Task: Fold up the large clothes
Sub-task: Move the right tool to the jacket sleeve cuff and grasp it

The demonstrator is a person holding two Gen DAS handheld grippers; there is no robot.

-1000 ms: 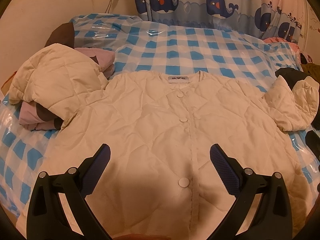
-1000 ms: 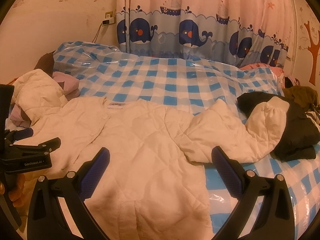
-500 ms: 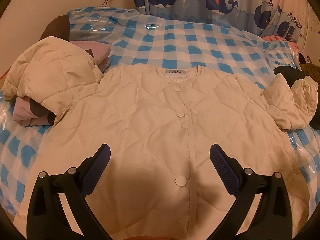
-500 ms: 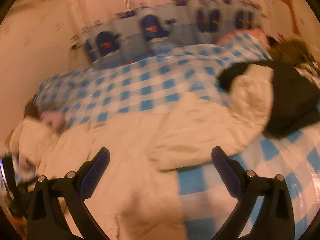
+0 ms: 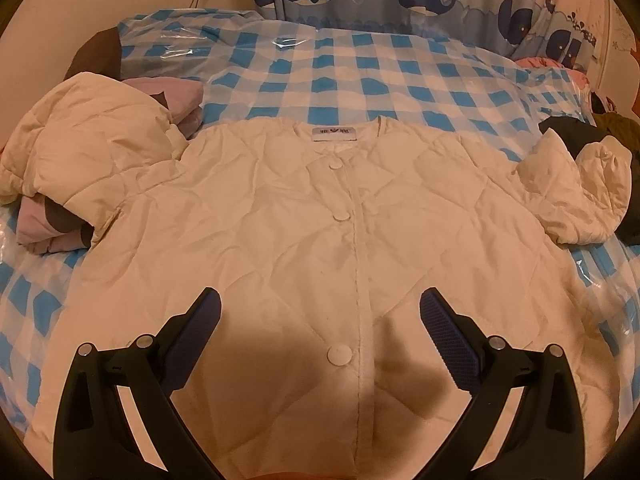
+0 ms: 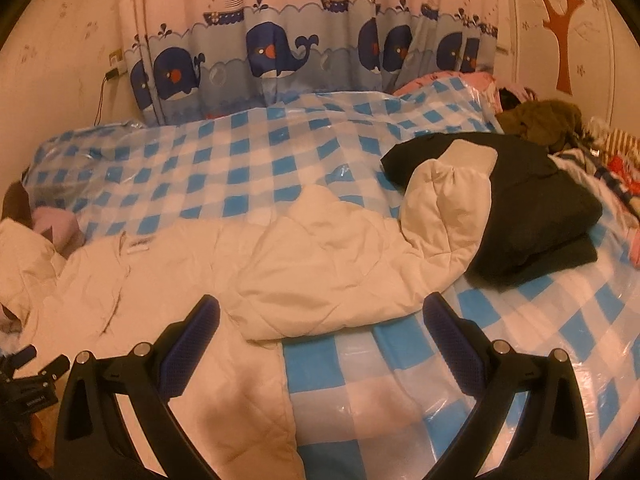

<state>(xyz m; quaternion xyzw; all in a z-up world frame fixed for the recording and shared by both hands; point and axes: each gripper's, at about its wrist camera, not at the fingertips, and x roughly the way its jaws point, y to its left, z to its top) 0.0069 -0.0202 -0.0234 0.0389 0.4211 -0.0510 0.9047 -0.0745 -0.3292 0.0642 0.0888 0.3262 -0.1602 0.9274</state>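
Note:
A cream quilted jacket (image 5: 280,216) lies flat, buttoned, front up on the bed, collar away from me. Its left sleeve (image 5: 80,152) rests on a folded pile; its right sleeve (image 5: 576,196) is bunched toward dark clothes. My left gripper (image 5: 320,328) is open and empty, hovering over the jacket's lower front. My right gripper (image 6: 320,336) is open and empty, above the jacket's right side near the bunched right sleeve (image 6: 360,256). The left gripper's body (image 6: 32,392) shows at the right wrist view's left edge.
The bed has a blue-checked cover under clear plastic (image 5: 360,64). A folded pink and brown pile (image 5: 48,232) lies left. Folded black clothes (image 6: 536,208) and a heap of other garments (image 6: 544,120) lie right. A whale-print curtain (image 6: 280,52) hangs behind.
The right gripper swung to the right and now faces the jacket's right sleeve and the black clothes. The left gripper has edged slightly forward over the jacket. Both stay open.

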